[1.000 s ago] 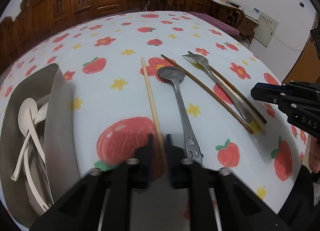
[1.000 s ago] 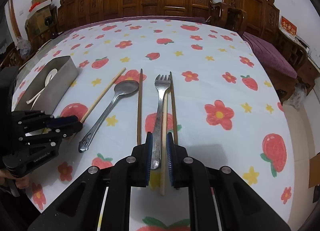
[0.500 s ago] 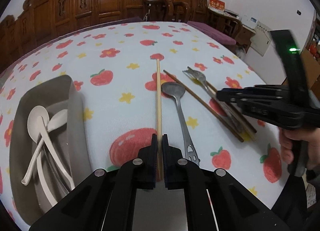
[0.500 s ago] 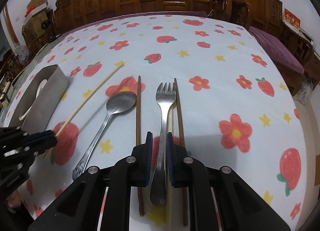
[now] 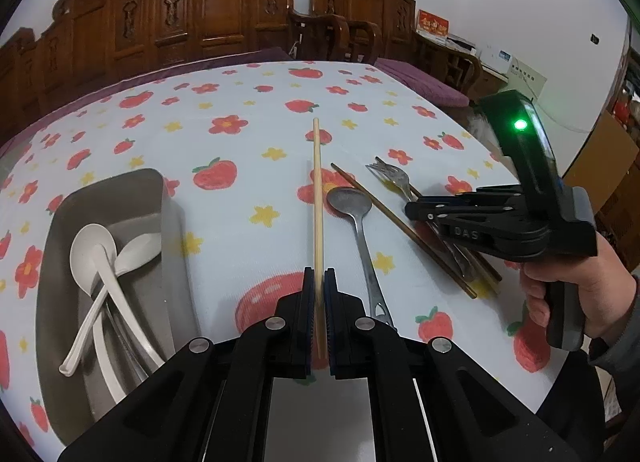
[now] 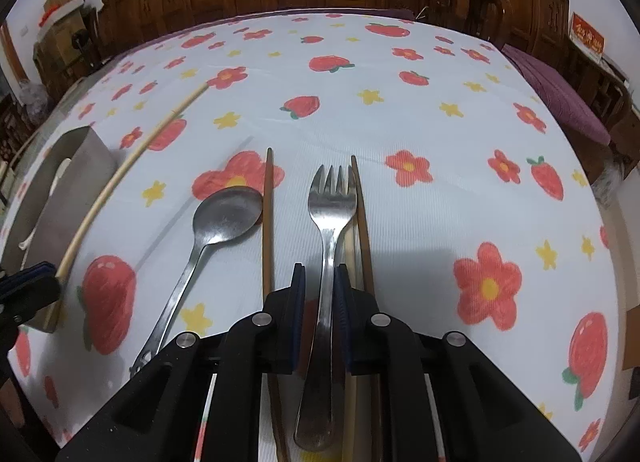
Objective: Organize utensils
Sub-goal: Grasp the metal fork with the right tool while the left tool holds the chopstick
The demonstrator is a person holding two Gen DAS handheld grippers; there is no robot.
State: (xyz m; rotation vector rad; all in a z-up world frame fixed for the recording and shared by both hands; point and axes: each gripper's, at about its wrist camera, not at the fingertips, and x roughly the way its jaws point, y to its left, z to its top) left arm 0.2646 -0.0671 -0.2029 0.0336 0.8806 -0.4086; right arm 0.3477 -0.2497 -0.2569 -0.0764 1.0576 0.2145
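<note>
My left gripper is shut on the near end of a pale bamboo chopstick, which it holds off the strawberry tablecloth, pointing away. To its left stands a metal tray holding white spoons. A steel spoon, a steel fork, two brown chopsticks and another pale chopstick lie on the cloth. My right gripper is low over the fork's handle, which runs between its jaws. Those jaws are opening, with a gap showing beside the handle.
Carved wooden chairs line the far side of the table. The table edge falls away on the right, past a purple cushion. A person's hand grips the right gripper's handle near the front right edge.
The left gripper has lifted the pale chopstick off the cloth. The right gripper has moved forward along the fork's handle and lower, and its jaws stand slightly wider.
</note>
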